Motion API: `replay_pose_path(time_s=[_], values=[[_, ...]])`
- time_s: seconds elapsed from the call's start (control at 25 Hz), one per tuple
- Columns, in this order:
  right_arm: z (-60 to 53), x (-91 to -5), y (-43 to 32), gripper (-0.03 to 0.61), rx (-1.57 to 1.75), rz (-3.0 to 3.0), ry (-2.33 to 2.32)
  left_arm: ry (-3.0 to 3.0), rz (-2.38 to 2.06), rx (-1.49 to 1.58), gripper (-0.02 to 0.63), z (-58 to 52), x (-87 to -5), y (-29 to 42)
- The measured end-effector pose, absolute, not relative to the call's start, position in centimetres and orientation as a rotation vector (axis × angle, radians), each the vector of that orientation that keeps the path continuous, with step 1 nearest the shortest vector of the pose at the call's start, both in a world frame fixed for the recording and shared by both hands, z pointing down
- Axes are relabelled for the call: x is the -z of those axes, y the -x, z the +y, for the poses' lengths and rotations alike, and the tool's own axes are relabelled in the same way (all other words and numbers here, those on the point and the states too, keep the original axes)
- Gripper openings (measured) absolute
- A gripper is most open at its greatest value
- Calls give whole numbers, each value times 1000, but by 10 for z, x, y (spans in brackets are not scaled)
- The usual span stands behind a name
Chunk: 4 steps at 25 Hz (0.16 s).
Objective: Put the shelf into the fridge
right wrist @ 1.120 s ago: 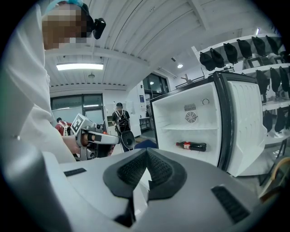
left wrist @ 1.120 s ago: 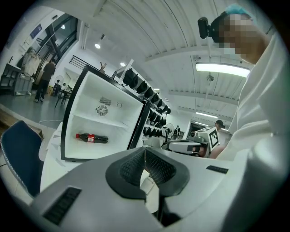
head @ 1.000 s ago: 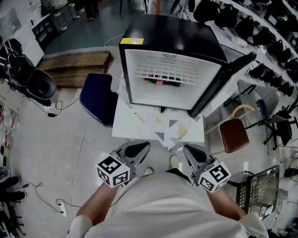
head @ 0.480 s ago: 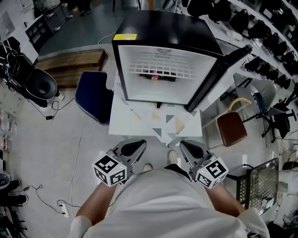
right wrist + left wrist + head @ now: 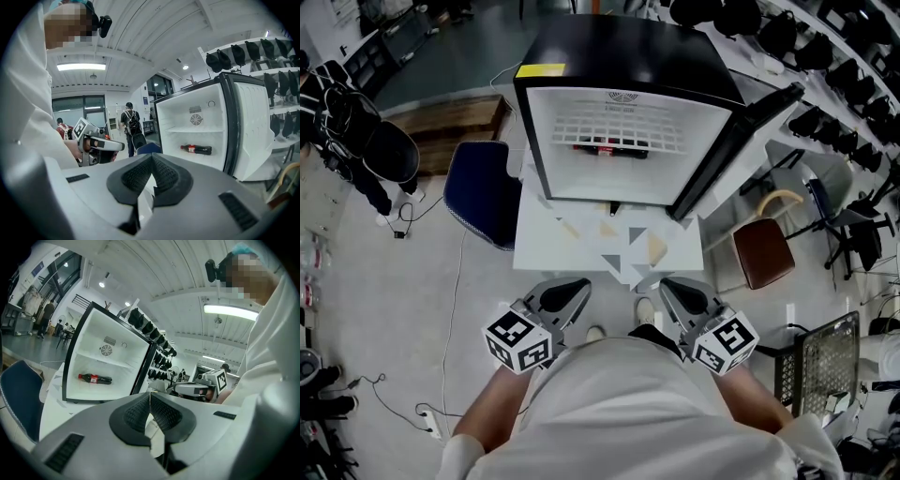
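Observation:
The black fridge [image 5: 623,47] stands open on a white platform, its door [image 5: 736,150] swung out to the right. A white wire shelf [image 5: 614,127] lies level inside it, with a cola bottle [image 5: 609,147] below. The bottle [image 5: 95,378] also shows on the fridge floor in both gripper views [image 5: 197,149]. My left gripper [image 5: 573,287] and right gripper [image 5: 671,287] are held close to my body, well short of the fridge. Both are shut with nothing between the jaws. The left gripper's pads [image 5: 140,411] meet, and so do the right gripper's pads [image 5: 161,173].
Paper scraps [image 5: 628,248] lie on the white platform [image 5: 534,253] before the fridge. A blue chair [image 5: 483,192] stands at its left, a brown stool [image 5: 764,264] at its right. Racks of dark bags [image 5: 844,84] line the right side. Cables cross the floor at left.
The fridge has slid slightly left and up in the head view as the camera moved. Both grippers stay shut and near my body.

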State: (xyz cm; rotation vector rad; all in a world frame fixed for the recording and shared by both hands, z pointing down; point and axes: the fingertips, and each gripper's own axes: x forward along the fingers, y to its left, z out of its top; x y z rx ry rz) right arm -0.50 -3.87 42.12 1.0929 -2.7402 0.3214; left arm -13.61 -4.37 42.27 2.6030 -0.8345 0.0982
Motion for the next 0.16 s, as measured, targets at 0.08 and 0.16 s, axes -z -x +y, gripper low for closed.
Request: replay_pose_path(time_s=[0.08,0.16], values=[[-41,-422,4,8,-323,-2740,-1089,-2600,-832,-99,21,-46,-424,134],[-43,-423,3,8,-324,-2739,-1086,-2597,-832,-100,21,-49,-426,133]])
